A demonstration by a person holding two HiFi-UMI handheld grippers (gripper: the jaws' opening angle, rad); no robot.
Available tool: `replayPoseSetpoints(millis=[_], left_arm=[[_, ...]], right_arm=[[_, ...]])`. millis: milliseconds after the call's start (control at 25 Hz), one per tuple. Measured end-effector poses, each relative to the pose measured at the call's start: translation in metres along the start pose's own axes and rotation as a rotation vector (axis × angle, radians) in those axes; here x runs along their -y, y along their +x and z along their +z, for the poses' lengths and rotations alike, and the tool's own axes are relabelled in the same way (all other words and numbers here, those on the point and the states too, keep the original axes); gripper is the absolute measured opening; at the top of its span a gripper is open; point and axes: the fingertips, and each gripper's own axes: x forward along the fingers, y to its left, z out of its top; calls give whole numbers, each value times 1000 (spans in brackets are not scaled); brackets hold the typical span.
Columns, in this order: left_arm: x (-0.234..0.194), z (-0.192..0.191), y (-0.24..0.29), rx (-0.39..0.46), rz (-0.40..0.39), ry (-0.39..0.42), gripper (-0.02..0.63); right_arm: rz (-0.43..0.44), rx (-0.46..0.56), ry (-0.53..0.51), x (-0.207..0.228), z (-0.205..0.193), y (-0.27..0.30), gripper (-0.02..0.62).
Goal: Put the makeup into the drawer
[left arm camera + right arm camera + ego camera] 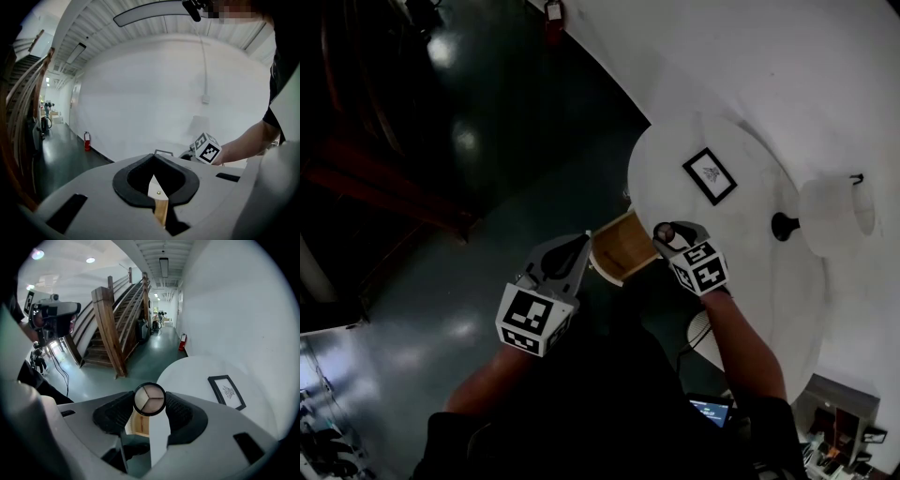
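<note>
Pinched in the right gripper (149, 404): a small round makeup pot (149, 398), black rim, three pale colours inside. Held by its sides between the two dark pads, jaws quite wide around it. Up in the air just above the drawer (625, 246), not yet inside.

Open, that drawer, sticking out from the edge of a round white table (750, 309). Light wood inside, white front.

At the drawer's front, the left gripper (578, 247). Jaws nearly together, with the thin white-and-wood edge of the front nipped between them.

Behind both grippers, a person's bare arms (750, 347) and dark sleeves.

Past the drawer, flat on the table top, a small black picture frame (710, 175). Farther from the drawer on the same top, a lamp (836, 214) with a white shade and a black foot.

To the left of the drawer, a dark shiny floor (469, 141). Well away from the drawer, by the white wall, a red fire extinguisher (87, 140). Also far from the drawer, brown wooden stairs (117, 329).
</note>
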Motion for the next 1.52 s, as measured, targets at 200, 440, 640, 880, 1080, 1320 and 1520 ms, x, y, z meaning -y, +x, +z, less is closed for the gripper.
replayPoseSetpoints(millis=[200, 440, 640, 880, 1080, 1320, 1520], left_arm=[[-1, -18, -11, -44, -80, -1, 11], [4, -34, 10, -80, -132, -1, 11], [10, -55, 33, -104, -147, -14, 11], [15, -94, 58, -168, -181, 6, 11], [11, -132, 90, -209, -188, -14, 11], [6, -191, 131, -244, -206, 2, 11], [-5, -244, 158, -278, -201, -19, 11]], right_arm=[[0, 28, 47, -47, 5, -4, 218], [34, 19, 25, -84, -11, 10, 218], [75, 8, 36, -96, -31, 34, 218], [41, -6, 9, -92, -66, 77, 218], [52, -39, 20, -83, -110, 127, 218], [55, -52, 53, -62, -158, 189, 218], [75, -63, 18, -57, -189, 243, 216]])
